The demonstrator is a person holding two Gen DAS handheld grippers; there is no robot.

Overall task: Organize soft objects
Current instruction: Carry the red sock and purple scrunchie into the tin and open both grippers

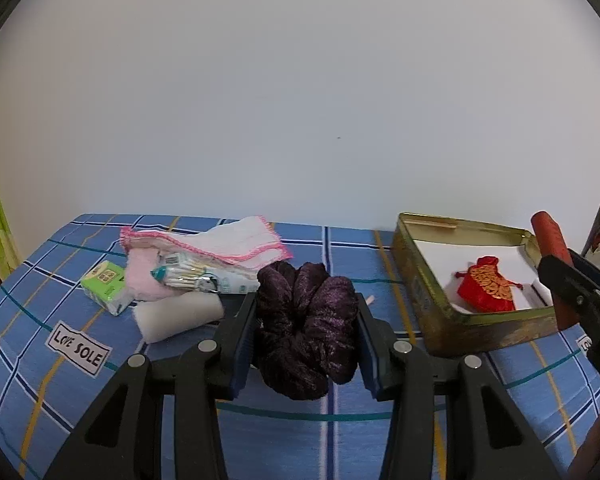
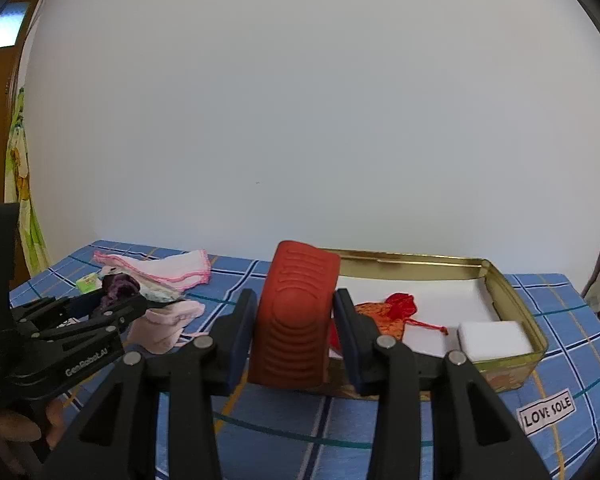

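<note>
Left wrist: left hand-held gripper (image 1: 306,330) pinching purple scrunchie (image 1: 306,320) above bench (image 1: 40,360), left of gold tin (image 1: 440,304).

Right wrist: right hand-held gripper (image 2: 294,330) pinching red rubbery pad (image 2: 296,316) before tin. Step: carrying both to tin; next, release inside beside red pouch (image 2: 396,312).

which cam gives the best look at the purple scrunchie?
Left wrist: the purple scrunchie fills the centre, pinched in the left gripper, folds clear. Right wrist shows the scrunchie only as a small dark bunch at far left, partly hidden by that gripper.
</note>
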